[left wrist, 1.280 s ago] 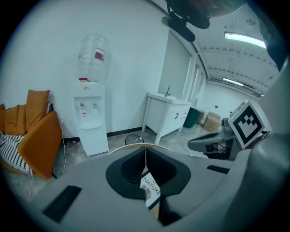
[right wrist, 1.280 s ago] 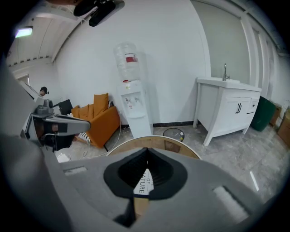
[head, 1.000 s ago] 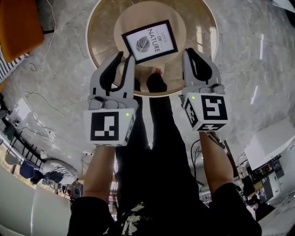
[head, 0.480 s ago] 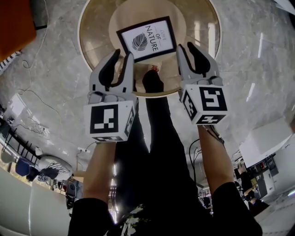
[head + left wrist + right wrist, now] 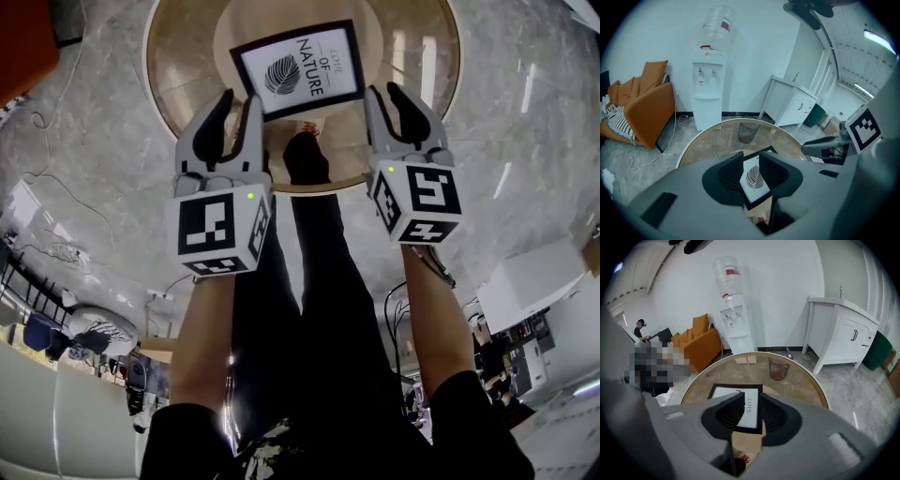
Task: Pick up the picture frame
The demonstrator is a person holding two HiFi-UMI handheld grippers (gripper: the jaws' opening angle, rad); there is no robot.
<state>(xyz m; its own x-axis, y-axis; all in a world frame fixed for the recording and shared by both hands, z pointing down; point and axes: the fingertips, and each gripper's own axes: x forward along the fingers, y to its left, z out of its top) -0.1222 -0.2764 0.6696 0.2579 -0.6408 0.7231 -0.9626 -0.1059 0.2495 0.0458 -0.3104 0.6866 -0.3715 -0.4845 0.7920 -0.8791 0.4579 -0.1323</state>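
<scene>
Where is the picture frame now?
Head view, top centre: the picture frame lies flat on the round table, just beyond the left gripper and right gripper, whose empty jaws are opening.

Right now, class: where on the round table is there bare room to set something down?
Bare: the table bands left and right of the picture frame, out to the rim, and the far side beyond it. Crowded: the centre, where the frame lies.

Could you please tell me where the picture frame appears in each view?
Head view: picture frame top centre, on the round table.
Left gripper view: picture frame low centre, on that round table.
Right gripper view: picture frame low centre, on that round table.
Shared landmark: round table.
</scene>
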